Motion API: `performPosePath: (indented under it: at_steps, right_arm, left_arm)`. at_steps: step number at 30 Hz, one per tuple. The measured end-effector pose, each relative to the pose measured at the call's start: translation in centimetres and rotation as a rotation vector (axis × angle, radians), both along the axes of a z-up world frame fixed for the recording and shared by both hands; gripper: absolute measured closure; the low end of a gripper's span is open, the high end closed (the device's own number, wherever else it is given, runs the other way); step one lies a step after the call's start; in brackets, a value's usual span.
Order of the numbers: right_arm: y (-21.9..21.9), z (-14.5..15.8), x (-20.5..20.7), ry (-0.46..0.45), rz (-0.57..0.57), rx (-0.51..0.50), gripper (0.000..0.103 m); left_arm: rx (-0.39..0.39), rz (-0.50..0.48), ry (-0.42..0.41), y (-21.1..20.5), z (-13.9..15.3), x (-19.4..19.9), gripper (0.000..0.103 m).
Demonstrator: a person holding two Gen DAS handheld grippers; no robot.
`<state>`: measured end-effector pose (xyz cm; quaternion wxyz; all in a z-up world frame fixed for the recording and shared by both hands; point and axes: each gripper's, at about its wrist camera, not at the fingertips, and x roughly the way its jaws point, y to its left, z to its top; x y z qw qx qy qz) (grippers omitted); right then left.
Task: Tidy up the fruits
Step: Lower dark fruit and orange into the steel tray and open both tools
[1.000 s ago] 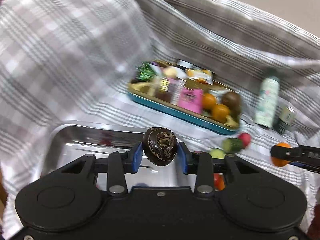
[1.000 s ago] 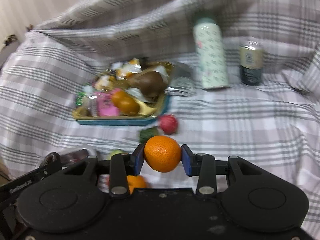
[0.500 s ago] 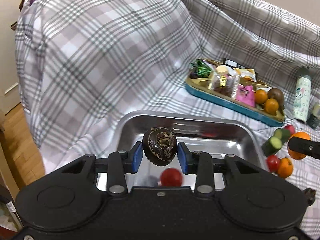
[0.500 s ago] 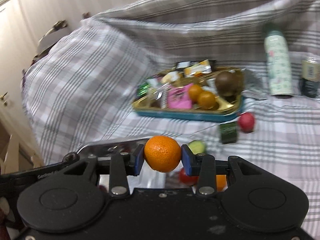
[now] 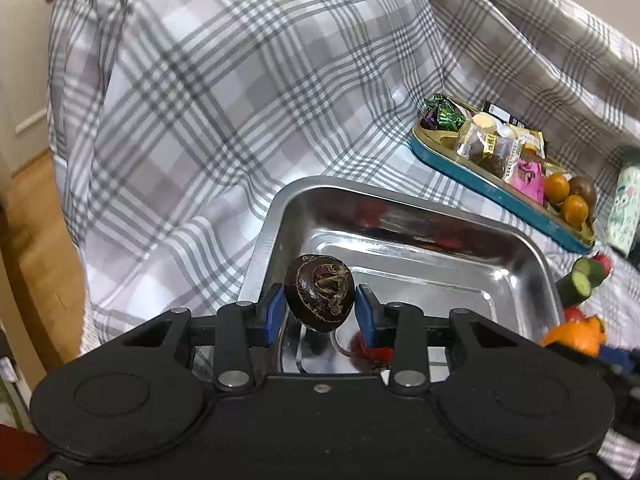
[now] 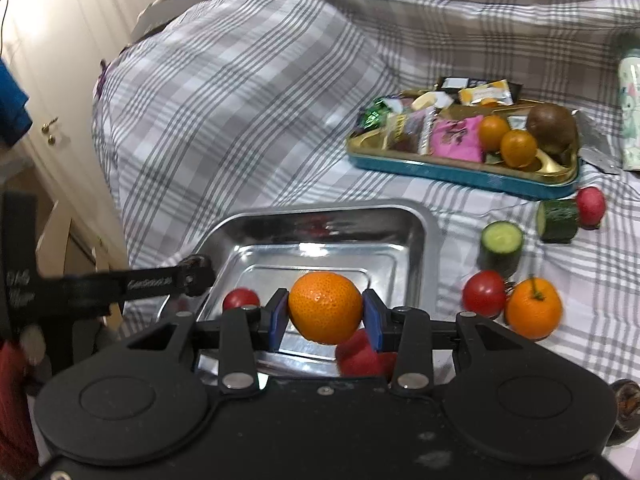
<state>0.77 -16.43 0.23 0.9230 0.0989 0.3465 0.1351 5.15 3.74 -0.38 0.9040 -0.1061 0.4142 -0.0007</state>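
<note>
My left gripper (image 5: 320,312) is shut on a dark brown round fruit (image 5: 320,298) and holds it over the near left part of a steel tray (image 5: 400,208). My right gripper (image 6: 325,316) is shut on an orange (image 6: 325,307) above the tray's (image 6: 428,224) near edge. A red tomato (image 6: 240,299) lies in the tray. The left gripper (image 6: 192,276) shows in the right wrist view at the tray's left. On the cloth right of the tray lie a tomato (image 6: 485,293), another orange (image 6: 533,309), two cucumber pieces (image 6: 502,242) and a red fruit (image 6: 592,206).
A teal tin (image 6: 460,170) with snacks, two small oranges (image 6: 518,147) and a kiwi (image 6: 552,123) sits behind on the plaid cloth. A patterned bottle (image 6: 630,112) stands at the far right. Wooden floor (image 5: 36,220) and the cloth's drop-off lie to the left.
Both grippers have swung left and come over the steel tray, each still holding its fruit. The tin and loose fruit have shifted to the right of view.
</note>
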Motion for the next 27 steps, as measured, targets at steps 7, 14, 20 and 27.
performPosePath:
  at_steps: [7, 14, 20, 27]
  right_arm:
    - [1.0, -0.7, 0.0, -0.003, 0.018, -0.029, 0.062]
    - [1.5, -1.2, 0.2, 0.011, 0.029, -0.036, 0.061]
    - [2.0, -1.5, 0.3, 0.018, 0.04, -0.036, 0.061]
    - [2.4, -1.9, 0.6, 0.009, 0.037, -0.063, 0.061]
  left_arm:
    - [-0.056, 0.033, -0.014, 1.2, -0.1, -0.4, 0.057]
    - [0.021, 0.008, -0.057, -0.1, 0.3, -0.8, 0.057]
    - [0.02, 0.015, -0.056, -0.1, 0.3, -0.8, 0.057]
    - [0.017, 0.011, -0.058, -0.2, 0.3, -0.9, 0.057]
